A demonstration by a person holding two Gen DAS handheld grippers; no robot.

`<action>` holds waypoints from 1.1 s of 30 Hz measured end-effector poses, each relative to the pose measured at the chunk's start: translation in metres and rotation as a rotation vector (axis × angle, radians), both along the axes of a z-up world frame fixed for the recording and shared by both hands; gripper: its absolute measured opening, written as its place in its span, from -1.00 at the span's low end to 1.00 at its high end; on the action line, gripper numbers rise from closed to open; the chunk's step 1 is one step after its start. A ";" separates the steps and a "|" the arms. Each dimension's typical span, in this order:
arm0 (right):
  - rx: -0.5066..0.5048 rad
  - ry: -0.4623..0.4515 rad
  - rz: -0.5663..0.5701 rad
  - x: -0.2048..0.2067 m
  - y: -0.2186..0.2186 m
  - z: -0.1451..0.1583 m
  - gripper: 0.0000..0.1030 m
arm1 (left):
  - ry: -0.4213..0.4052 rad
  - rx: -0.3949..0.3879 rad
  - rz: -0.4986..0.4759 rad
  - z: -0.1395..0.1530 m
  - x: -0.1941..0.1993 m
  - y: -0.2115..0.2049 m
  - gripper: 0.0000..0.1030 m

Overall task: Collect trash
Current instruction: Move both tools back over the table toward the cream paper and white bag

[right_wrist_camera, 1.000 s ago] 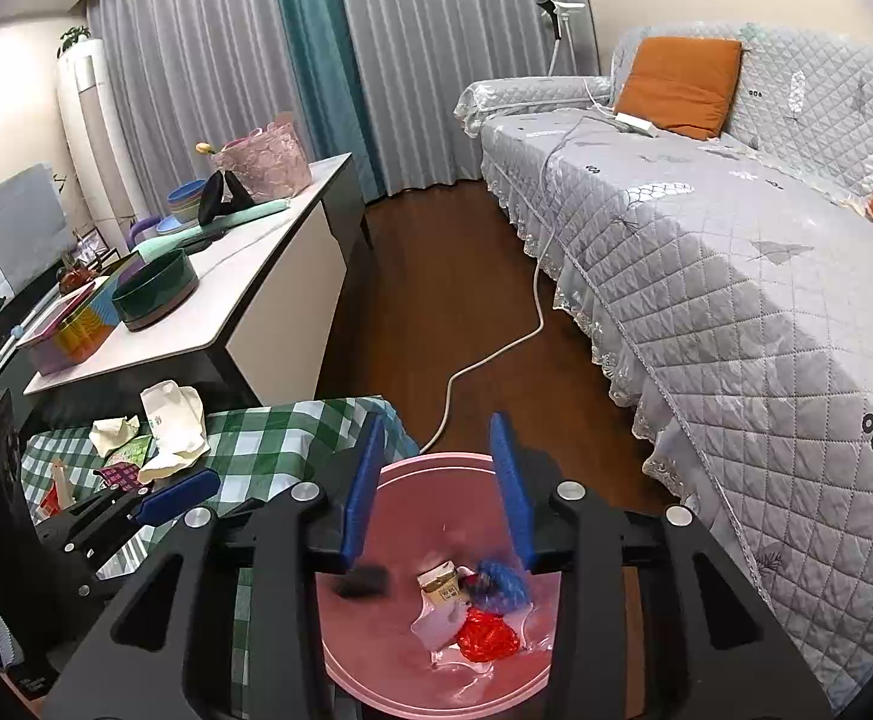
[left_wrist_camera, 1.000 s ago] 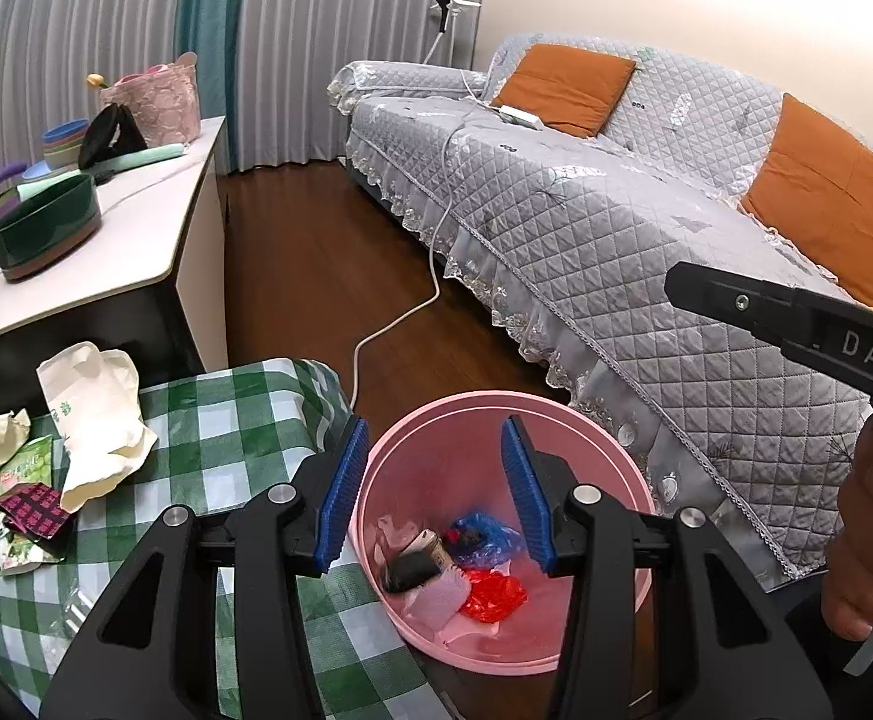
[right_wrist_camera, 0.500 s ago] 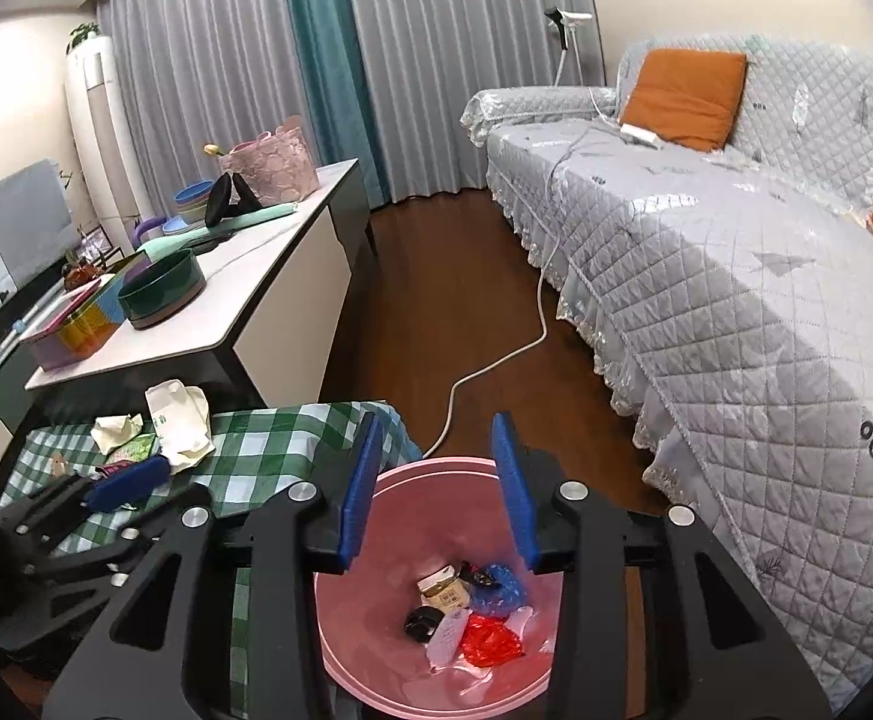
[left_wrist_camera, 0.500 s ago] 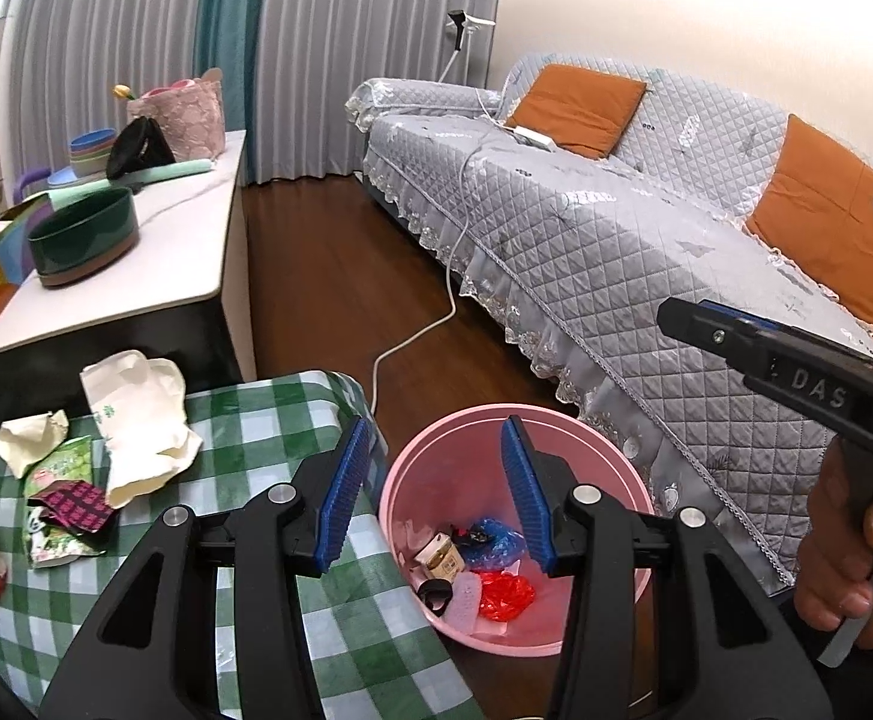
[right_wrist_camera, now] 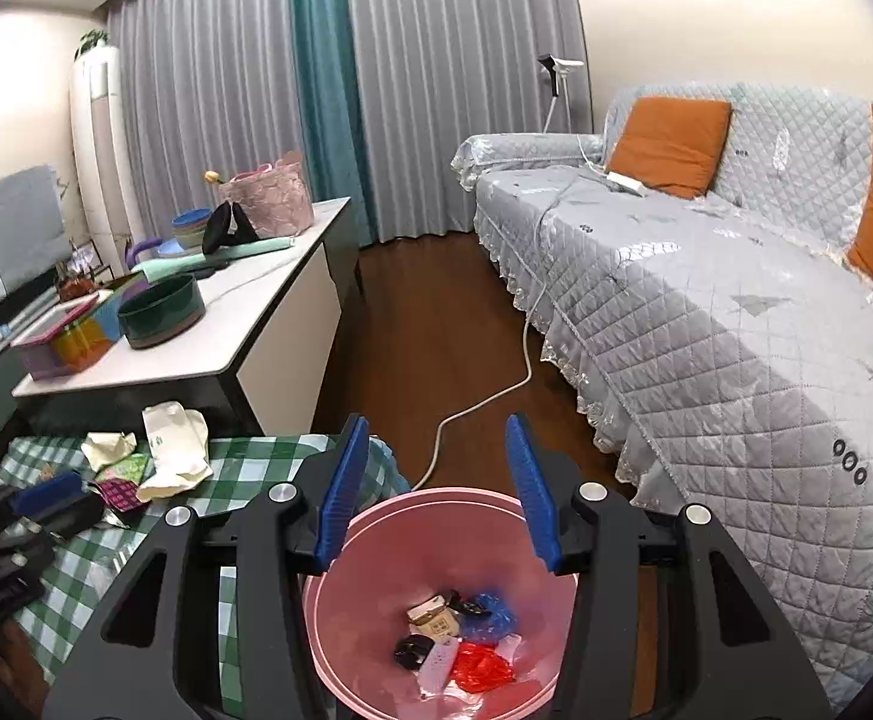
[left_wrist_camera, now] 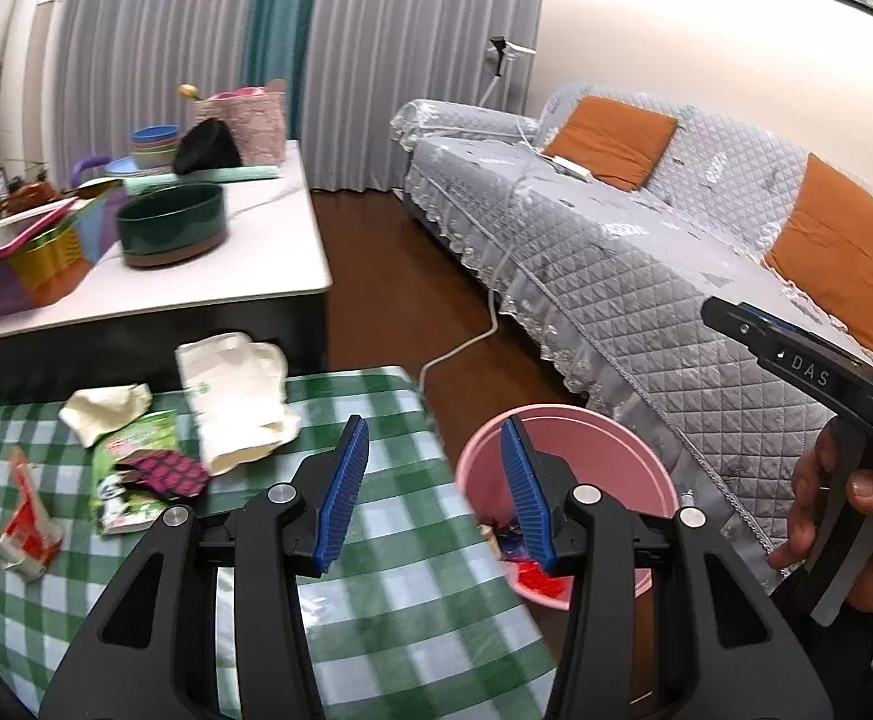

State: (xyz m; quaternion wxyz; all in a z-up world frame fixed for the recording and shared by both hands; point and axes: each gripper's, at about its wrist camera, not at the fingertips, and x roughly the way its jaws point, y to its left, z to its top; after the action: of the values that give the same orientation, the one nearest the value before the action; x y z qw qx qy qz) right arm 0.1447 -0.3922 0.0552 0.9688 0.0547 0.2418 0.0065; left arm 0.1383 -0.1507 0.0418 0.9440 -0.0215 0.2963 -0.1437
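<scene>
**Both tongs empty, trash split between bin and bench**

Your right tongs [right_wrist_camera: 436, 486] hang directly over the pink bin [right_wrist_camera: 376, 600], their jaws opening with nothing between them. Inside the bin lie a red crumpled wrapper [right_wrist_camera: 481, 669], a blue plastic piece [right_wrist_camera: 493, 612], a small tan carton [right_wrist_camera: 433, 621], a white slip [right_wrist_camera: 439, 663] and a black scrap [right_wrist_camera: 412, 651].

Your left tongs [left_wrist_camera: 433, 492] stand about half open and hold nothing; they hover over the edge of the bench [left_wrist_camera: 406, 588] where the green-checked cloth meets the bin [left_wrist_camera: 586, 438]. Your right hand [left_wrist_camera: 856, 510] grips its tool's handle to the right of the bin, in front of the grey quilted sofa [left_wrist_camera: 646, 276].

Left of the bin, more trash lies on the checked cloth: a large white paper bag [left_wrist_camera: 235, 396], a crumpled cream tissue [left_wrist_camera: 106, 411] beside it, a green snack packet [left_wrist_camera: 133, 450] with a dark pink-patterned wrapper [left_wrist_camera: 163, 471] lying on it, and a red-and-white wrapper [left_wrist_camera: 28, 525] farthest from the bin. That last one is blurred, so its exact kind is hard to tell.

A white cable [right_wrist_camera: 484, 396] runs along the wooden floor from the sofa toward the bin.
</scene>
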 end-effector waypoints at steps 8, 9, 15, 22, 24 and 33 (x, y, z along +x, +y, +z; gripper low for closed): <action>0.001 0.032 0.090 -0.002 0.033 0.003 -0.06 | -0.012 0.007 0.079 0.001 -0.012 0.065 -0.11; 0.002 0.031 0.104 -0.003 0.038 0.004 -0.06 | -0.014 0.010 0.090 0.001 -0.013 0.074 -0.11; 0.076 0.027 0.163 0.002 0.068 0.006 -0.07 | -0.021 0.013 0.173 -0.001 -0.013 0.128 -0.11; 0.094 0.070 0.265 0.016 0.120 -0.015 -0.42 | 0.003 -0.022 0.290 -0.024 -0.010 0.169 -0.12; 0.097 0.079 0.288 0.020 0.132 -0.020 -0.51 | 0.021 -0.030 0.318 -0.034 -0.006 0.178 -0.12; 0.210 0.144 0.323 0.048 0.169 -0.053 -0.56 | 0.062 -0.025 0.343 -0.061 0.011 0.185 -0.23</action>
State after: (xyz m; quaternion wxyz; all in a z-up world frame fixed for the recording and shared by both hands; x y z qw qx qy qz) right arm 0.1931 -0.2235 0.0018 0.9243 0.1164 0.3139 0.1833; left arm 0.1496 0.0339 -0.0196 0.9447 -0.0880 0.3155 0.0165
